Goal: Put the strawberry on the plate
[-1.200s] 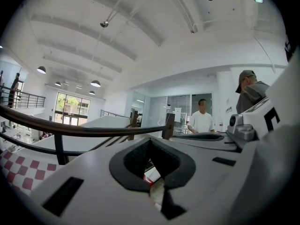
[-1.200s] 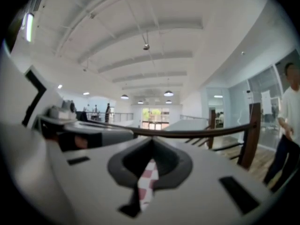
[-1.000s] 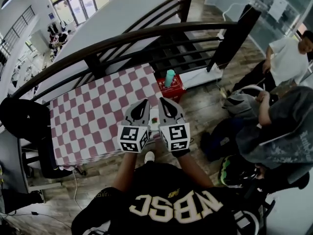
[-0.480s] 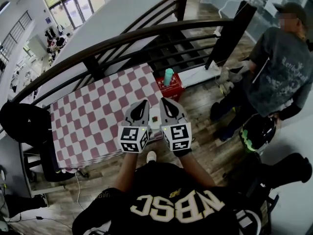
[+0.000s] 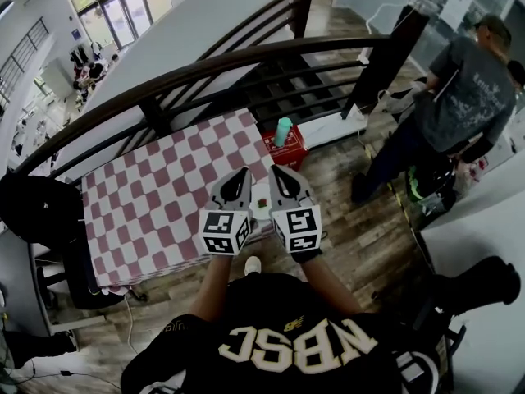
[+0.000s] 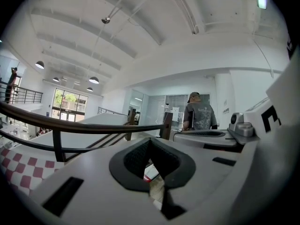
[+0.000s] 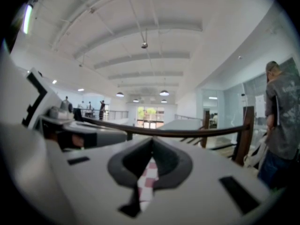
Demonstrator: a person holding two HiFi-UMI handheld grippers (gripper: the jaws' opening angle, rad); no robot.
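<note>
In the head view my two grippers hang side by side over the near right corner of the red-and-white checked table [image 5: 156,195]. Left gripper [image 5: 244,171] and right gripper [image 5: 273,170] both point away from me, each with its jaws closed and holding nothing. Between them, at the table's edge, lies a small white plate [image 5: 261,210] with a small red spot, apparently the strawberry [image 5: 258,201], on or by it. The left gripper [image 6: 150,140] view shows a sliver of red and white below its shut jaws. Only checked cloth appears under the shut right gripper [image 7: 152,140].
A dark curved railing [image 5: 205,68] runs behind the table. Beyond the table's right corner a teal bottle [image 5: 284,130] stands on a red box [image 5: 289,148] on the wooden floor. A person in a grey shirt [image 5: 459,89] stands at the right. A black chair [image 5: 37,208] sits left.
Both grippers have stayed where they were, jaws shut. At the right, the person in the grey shirt has stood up and moved farther off.
</note>
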